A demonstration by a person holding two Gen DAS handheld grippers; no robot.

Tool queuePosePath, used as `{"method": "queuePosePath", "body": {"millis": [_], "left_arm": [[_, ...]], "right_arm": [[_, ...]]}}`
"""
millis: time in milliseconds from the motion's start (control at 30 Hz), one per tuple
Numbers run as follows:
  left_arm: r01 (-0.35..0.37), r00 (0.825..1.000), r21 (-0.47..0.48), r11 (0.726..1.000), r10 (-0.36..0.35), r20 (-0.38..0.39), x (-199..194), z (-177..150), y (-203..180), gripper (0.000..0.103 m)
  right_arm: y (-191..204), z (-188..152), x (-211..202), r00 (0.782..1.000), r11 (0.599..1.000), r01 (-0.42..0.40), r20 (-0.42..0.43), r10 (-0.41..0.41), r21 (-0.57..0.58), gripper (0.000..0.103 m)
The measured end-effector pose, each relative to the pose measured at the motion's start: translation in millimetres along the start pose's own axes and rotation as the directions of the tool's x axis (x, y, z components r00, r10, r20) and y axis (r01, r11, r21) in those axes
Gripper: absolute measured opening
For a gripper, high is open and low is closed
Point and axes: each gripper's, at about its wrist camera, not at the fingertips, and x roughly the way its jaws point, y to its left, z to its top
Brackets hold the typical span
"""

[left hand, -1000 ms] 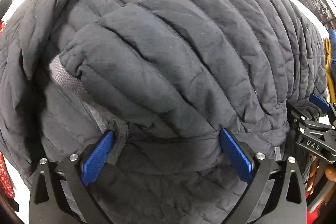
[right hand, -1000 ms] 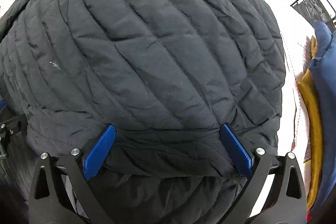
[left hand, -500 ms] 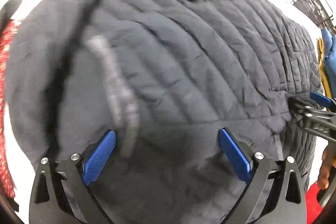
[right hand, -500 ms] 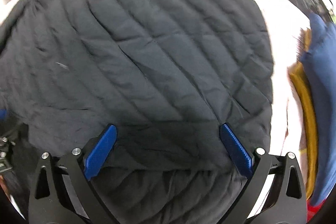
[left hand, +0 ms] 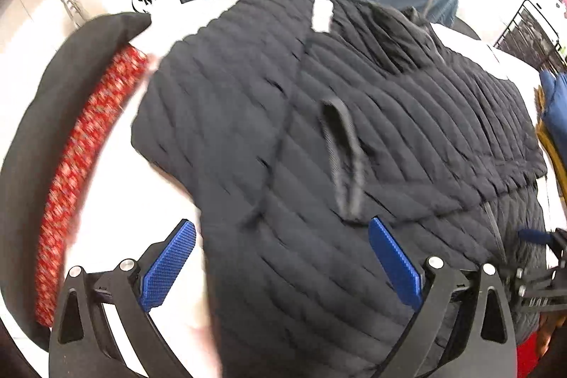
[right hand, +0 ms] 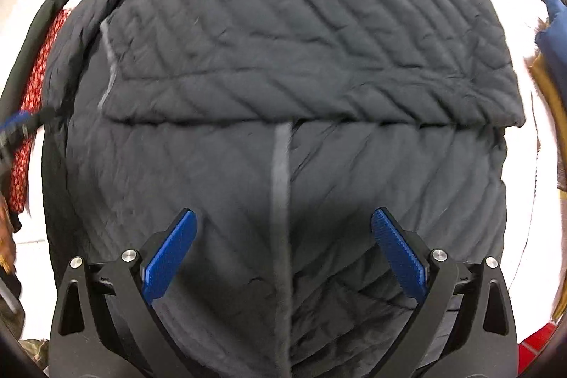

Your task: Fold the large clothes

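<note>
- Left wrist view: the left gripper [left hand: 280, 259] has its jaws spread wide, holding nothing. The black quilted jacket [left hand: 354, 130] lies flat on the white table [left hand: 117, 201], running ahead of the jaws and off to their right. Its left edge falls between the fingers, so only the right finger overlaps fabric. A grey loop [left hand: 342, 162] sits just ahead of the right finger, with a white label [left hand: 321, 15] far ahead at the collar. Left of the jaws lies a red patterned cloth [left hand: 81, 165].
- Right wrist view: the right gripper [right hand: 283, 248] is also wide open and empty. The jacket [right hand: 301, 41] fills the space between and ahead of the jaws. One folded flap's edge runs crosswise ahead of them, and a grey seam strip [right hand: 281, 172] runs straight away between the fingers.
- Judged from both views, the right gripper is better centred over the jacket, while the left is nearer its side edge.
</note>
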Motion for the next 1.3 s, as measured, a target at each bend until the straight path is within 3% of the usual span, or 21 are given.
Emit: {"method": "queuePosePath", "body": {"millis": [133,367,467,633,667,767,867,900,933,1000,1133,1233,1300], "left_arm": [[-0.022,1.0,0.032,0.999,0.021,0.021,13.7,51.3,11.5,0.096],[-0.089,0.996,0.23,0.969,0.089,0.012,69.5,146.7,-18.2,0.096],[-0.076,0.995,0.265,0.961,0.09,-0.039,103.3,173.7,-29.4,0.095],[-0.129,0.978,0.294,0.947,0.171,-0.121,162.1,194.0,-27.8,0.089],[-0.116,0.981,0.277,0.954,0.154,-0.119,164.9,195.0,-23.3,0.089],[-0.086,0.989,0.215,0.973,0.108,-0.097,158.3,197.4,-8.8,0.067],[-0.026,0.996,0.131,0.991,0.036,-0.078,142.3,200.3,12.7,0.036],[-0.017,0.997,0.1,0.995,0.025,-0.074,136.7,201.5,21.2,0.019],[0.002,0.997,0.062,0.998,0.003,-0.071,130.6,202.2,31.4,0.014],[0.083,0.995,-0.06,0.995,-0.087,-0.055,114.0,201.0,59.3,0.012],[0.197,0.98,-0.229,0.953,-0.196,0.029,72.4,189.0,109.8,0.01],[0.228,0.974,-0.274,0.934,-0.217,0.069,46.4,180.2,125.9,0.01],[0.265,0.963,-0.247,0.932,-0.245,0.109,19.6,171.5,118.8,0.01]], "right_arm": [[11.1,4.1,-4.1,1.0,1.0,-0.002,0.01,0.002,0.021,0.098],[11.8,3.0,-36.0,0.997,0.987,-0.005,0.072,-0.007,0.158,0.098],[-5.1,-32.0,-44.1,0.997,0.977,0.017,0.071,-0.033,0.213,0.098],[-10.7,-88.6,-57.3,0.996,0.948,0.054,0.053,-0.074,0.315,0.098],[-13.7,-93.2,-58.8,0.995,0.942,0.062,0.05,-0.083,0.329,0.098],[-21.3,-108.7,-65.6,0.994,0.925,0.081,0.042,-0.104,0.371,0.098],[-28.7,-114.1,-71.9,0.994,0.915,0.075,0.043,-0.1,0.395,0.098],[-28.8,-112.8,-71.1,0.994,0.916,0.072,0.045,-0.097,0.395,0.098],[-27.7,-109.9,-70.2,0.994,0.918,0.068,0.05,-0.094,0.39,0.098],[-23.3,-98.1,-69.2,0.994,0.929,0.059,0.061,-0.087,0.365,0.098],[-12.7,-80.8,-74.8,0.993,0.954,0.037,0.098,-0.069,0.298,0.098],[-9.5,-72.9,-78.8,0.991,0.963,0.019,0.121,-0.053,0.267,0.098],[-9.0,-65.0,-77.5,0.991,0.964,0.009,0.127,-0.044,0.267,0.098]]}}
